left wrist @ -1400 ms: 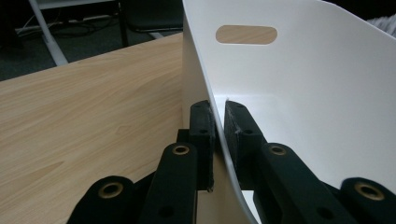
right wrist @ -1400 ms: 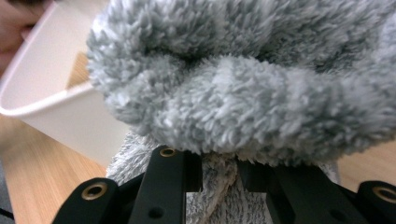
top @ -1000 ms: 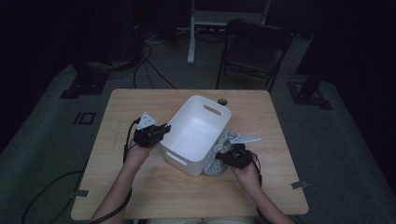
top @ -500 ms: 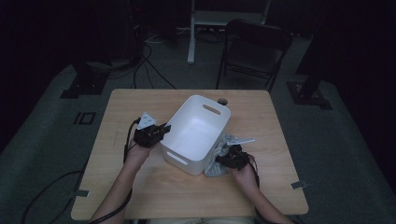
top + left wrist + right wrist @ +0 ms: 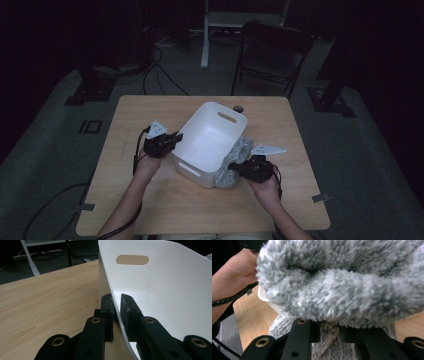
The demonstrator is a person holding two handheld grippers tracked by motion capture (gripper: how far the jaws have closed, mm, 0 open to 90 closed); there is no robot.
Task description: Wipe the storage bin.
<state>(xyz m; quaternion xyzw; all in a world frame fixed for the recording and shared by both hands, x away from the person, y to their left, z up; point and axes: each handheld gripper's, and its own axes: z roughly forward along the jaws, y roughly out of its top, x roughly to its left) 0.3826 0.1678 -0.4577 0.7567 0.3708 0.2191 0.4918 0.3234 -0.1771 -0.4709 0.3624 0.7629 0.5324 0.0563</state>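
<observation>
A white plastic bin [image 5: 210, 145] with slot handles stands tilted on the wooden table [image 5: 150, 210]. My left gripper [image 5: 172, 137] is shut on the bin's left wall [image 5: 117, 305], one jaw outside and one inside. A fluffy grey cloth [image 5: 235, 160] lies bunched against the bin's right side. My right gripper [image 5: 240, 169] is shut on that grey cloth [image 5: 342, 290], a fold of it pinched between the jaws, and the bulk hangs over them. In the right gripper view the person's left hand [image 5: 239, 272] shows behind the cloth beside the bin's rim [image 5: 263, 297].
A small round hole [image 5: 238, 108] sits in the tabletop behind the bin. A dark folding chair [image 5: 272, 55] and a white desk frame [image 5: 210, 30] stand beyond the far edge. Cables run across the floor at the left.
My right gripper has lifted the grey cloth and drawn it closer to the bin's right wall. The left gripper and the bin have stayed put.
</observation>
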